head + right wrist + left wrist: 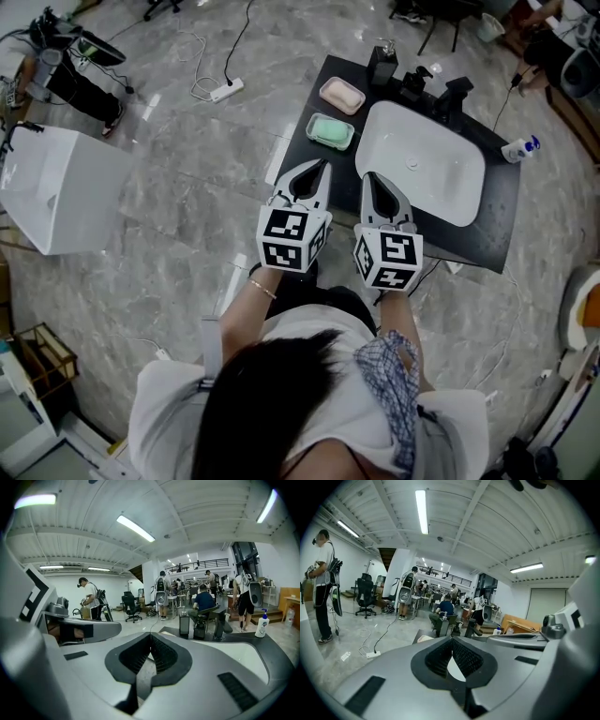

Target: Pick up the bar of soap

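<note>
A pale bar of soap lies in a pink dish (pixel 341 95) at the back left of the black counter (pixel 309 141). A green dish (pixel 330 131) holding a green bar sits just in front of it. My left gripper (pixel 323 166) is held above the counter's near left edge, its tip just short of the green dish. My right gripper (pixel 368 176) hovers beside it at the near rim of the white sink (pixel 422 164). In both gripper views the jaws meet at the tips, left gripper (pixel 451 640) and right gripper (pixel 151 638), with nothing between them.
A black dispenser (pixel 382 64) and a black faucet (pixel 441 94) stand behind the sink. A blue-capped bottle (pixel 518 148) is at the counter's right end. A white box (pixel 56 187) stands on the floor to the left, with a power strip (pixel 227 90) and cables beyond.
</note>
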A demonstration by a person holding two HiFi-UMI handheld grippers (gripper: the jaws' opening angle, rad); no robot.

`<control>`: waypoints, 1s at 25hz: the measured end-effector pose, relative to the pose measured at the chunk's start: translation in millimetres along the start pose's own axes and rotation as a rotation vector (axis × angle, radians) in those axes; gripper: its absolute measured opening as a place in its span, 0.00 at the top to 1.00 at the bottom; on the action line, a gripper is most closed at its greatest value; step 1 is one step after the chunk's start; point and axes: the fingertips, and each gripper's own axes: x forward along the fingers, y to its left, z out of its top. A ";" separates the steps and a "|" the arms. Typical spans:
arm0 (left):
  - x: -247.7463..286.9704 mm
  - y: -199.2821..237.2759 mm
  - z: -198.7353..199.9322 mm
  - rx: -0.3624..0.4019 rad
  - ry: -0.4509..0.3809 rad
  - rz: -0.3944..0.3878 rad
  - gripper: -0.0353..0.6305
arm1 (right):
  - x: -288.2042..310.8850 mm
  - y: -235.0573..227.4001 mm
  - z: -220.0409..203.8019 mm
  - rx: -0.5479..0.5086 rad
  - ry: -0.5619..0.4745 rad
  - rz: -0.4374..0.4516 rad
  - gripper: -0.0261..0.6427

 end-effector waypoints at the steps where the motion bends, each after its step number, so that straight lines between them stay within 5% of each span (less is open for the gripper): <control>1: 3.8 4.9 2.0 0.003 0.004 -0.007 0.93 | 5.6 0.3 1.7 0.005 0.000 -0.006 0.94; 13: 38.1 46.2 16.7 0.001 0.018 -0.041 0.93 | 51.6 -11.4 11.3 0.054 0.011 -0.060 0.94; 25: 76.5 66.5 27.5 -0.011 0.014 0.001 0.93 | 105.4 -33.5 19.3 -0.020 0.056 0.001 0.94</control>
